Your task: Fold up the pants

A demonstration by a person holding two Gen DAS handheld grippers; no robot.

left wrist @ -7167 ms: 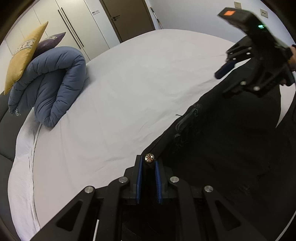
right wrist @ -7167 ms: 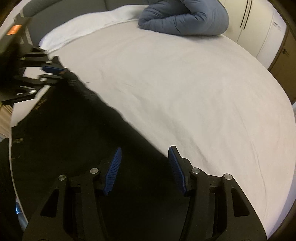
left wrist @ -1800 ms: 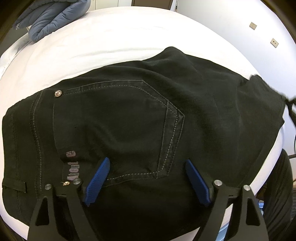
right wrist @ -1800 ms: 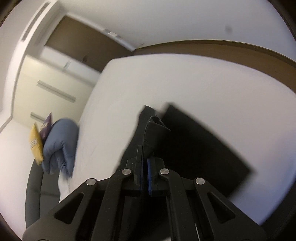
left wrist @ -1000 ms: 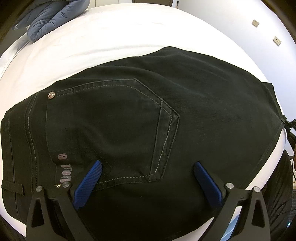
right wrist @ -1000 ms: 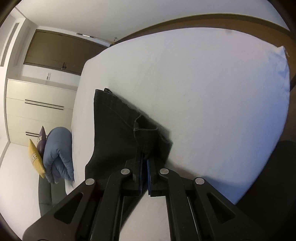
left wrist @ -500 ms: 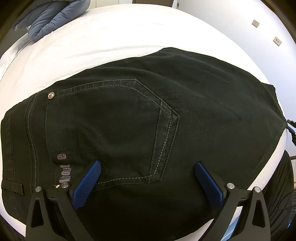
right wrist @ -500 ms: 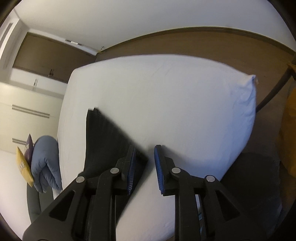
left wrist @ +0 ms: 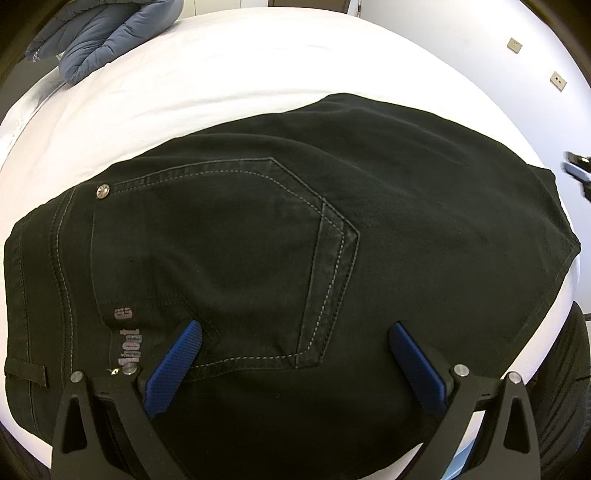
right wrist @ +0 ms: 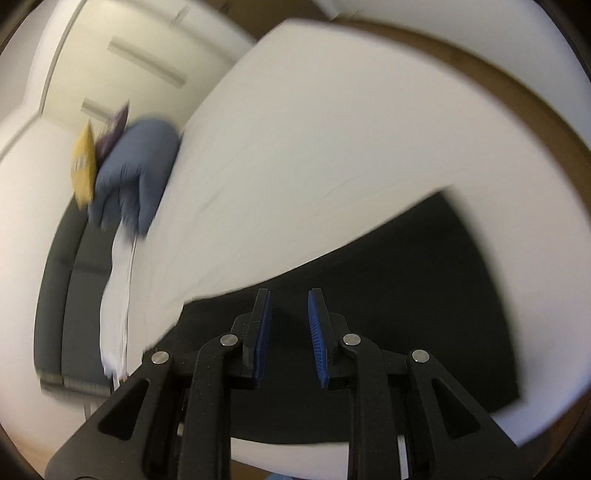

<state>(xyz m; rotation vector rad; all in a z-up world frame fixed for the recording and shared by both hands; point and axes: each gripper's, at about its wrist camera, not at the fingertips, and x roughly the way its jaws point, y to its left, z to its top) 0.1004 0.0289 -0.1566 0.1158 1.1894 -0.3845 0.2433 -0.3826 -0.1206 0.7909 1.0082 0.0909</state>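
The black pants (left wrist: 280, 236) lie folded flat on the white bed (left wrist: 229, 70), back pocket up, near the bed's front edge. My left gripper (left wrist: 293, 345) is wide open and empty just above the waist end of the pants. In the blurred right wrist view the pants (right wrist: 413, 273) lie below and ahead of my right gripper (right wrist: 290, 321), which is open with a narrow gap and holds nothing. A blurred bit of the right gripper shows at the right edge of the left wrist view (left wrist: 578, 171).
A rolled blue duvet (left wrist: 107, 33) lies at the far end of the bed, with a yellow cushion (right wrist: 83, 168) behind it. A dark headboard (right wrist: 70, 280) and white wardrobe doors (right wrist: 122, 62) stand beyond. Wall sockets (left wrist: 557, 80) are on the right.
My right gripper opened and let go of the pants' hem, then swung over the pants. The far flap dropped flat onto the pants. My left gripper stayed open and almost still.
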